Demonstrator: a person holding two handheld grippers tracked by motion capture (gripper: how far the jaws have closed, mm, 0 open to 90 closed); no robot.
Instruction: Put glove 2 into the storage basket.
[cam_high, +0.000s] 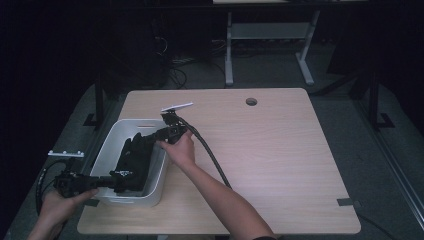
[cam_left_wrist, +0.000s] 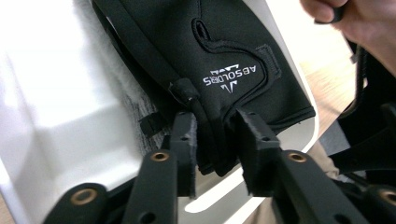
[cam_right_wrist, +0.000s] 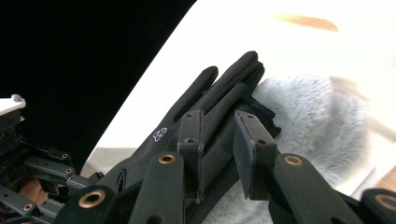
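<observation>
Tongs (cam_high: 131, 161) over glove (cam_high: 134, 155) | wooden table (cam_high: 280, 150) (dark room)

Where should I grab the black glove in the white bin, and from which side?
Probably the cuff of the black glove, from the near end of the white bin: there its folded edge sticks up between the left gripper pads, while the fingers lie flat.

glove (cam_left_wrist: 233, 51): matt black stretch cloth, smooth (white printed logo)
bin (cam_high: 112, 145): white plastic, slightly glossy
lining (cam_right_wrist: 317, 121): pale grey fluffy cloth
surface (cam_high: 280, 150): light wood-grain, matt
fingers (cam_left_wrist: 254, 140): matt black, rough pads
</observation>
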